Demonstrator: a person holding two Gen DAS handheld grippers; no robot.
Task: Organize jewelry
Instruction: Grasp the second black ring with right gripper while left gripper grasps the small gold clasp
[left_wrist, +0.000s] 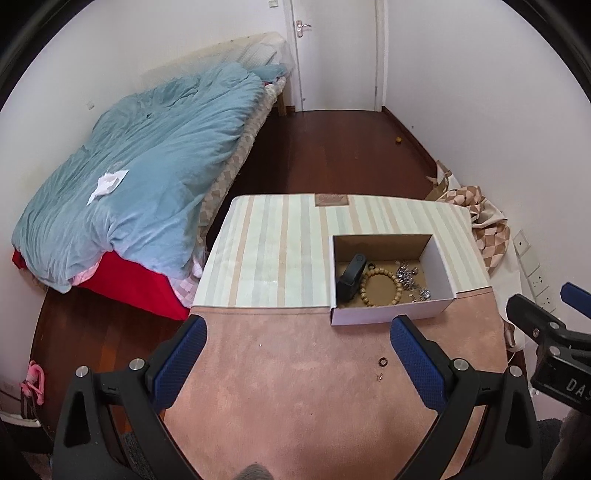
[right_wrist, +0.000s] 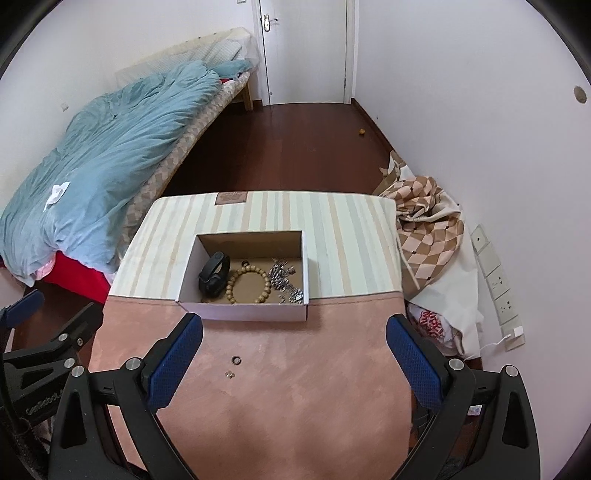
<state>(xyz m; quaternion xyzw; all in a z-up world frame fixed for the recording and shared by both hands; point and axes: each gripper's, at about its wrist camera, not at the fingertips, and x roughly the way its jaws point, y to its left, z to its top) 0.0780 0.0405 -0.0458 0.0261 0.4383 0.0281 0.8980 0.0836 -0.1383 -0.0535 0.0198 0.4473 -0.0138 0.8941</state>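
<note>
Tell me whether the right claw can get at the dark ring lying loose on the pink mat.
Probably yes. The right claw is open and empty, and the dark ring lies alone on the pink mat, just ahead of its left finger, with nothing covering it.

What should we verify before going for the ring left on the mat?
1. Left tool open, holding nothing: ok.
2. Right tool open, holding nothing: ok.
3. Ring lies loose on the pink mat, outside the box: ok, nothing over it.
4. Small piece lies just beside the ring and may get knocked: not ok.
5. Box has free floor between the bead bracelet and the front wall: ok.
6. What the small piece is: cannot tell, too tiny.
</note>
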